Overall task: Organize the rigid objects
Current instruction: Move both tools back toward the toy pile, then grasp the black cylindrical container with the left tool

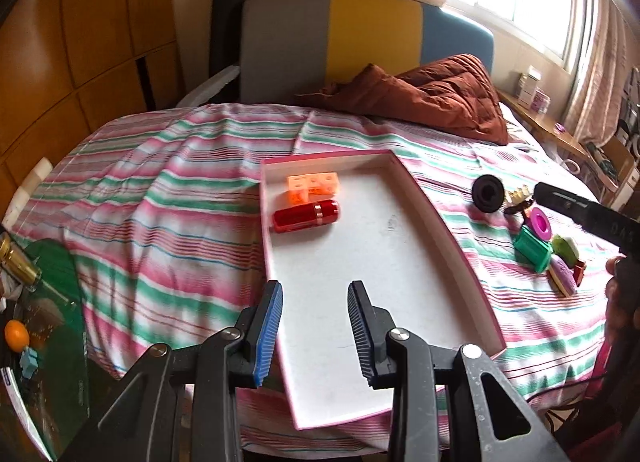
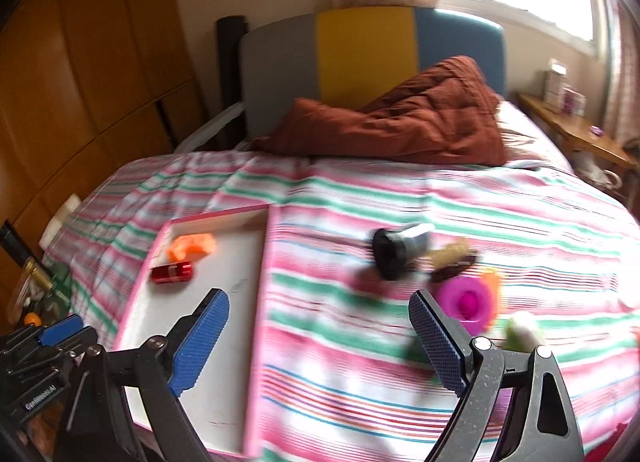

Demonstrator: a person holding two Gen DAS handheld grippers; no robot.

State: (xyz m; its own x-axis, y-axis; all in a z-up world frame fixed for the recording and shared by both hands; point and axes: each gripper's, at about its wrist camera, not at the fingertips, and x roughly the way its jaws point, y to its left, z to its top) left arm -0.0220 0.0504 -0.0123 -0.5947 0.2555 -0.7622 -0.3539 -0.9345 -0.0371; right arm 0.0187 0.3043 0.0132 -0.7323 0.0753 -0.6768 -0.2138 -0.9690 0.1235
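A pink-rimmed white tray (image 1: 400, 229) lies on the striped bed. In its far left corner are orange blocks (image 1: 314, 183) and a red cylinder (image 1: 306, 215). My left gripper (image 1: 315, 286) hovers over the tray's near end, jaws apart, nothing between them. To the tray's right lie a black round piece (image 2: 390, 252), a magenta ring (image 2: 466, 300), a beige and brown item (image 2: 452, 258) and a green-white item (image 2: 520, 330). My right gripper (image 2: 318, 296) stands wide open above the bedsheet just short of these, holding nothing. The right wrist view is motion-blurred.
A brown quilt (image 1: 432, 97) is bunched at the headboard (image 1: 360, 33). A wooden wardrobe (image 1: 80, 41) stands to the left. A green glass side table (image 1: 48, 302) below it holds a bottle and an orange. A wooden shelf (image 2: 576, 129) runs under the window.
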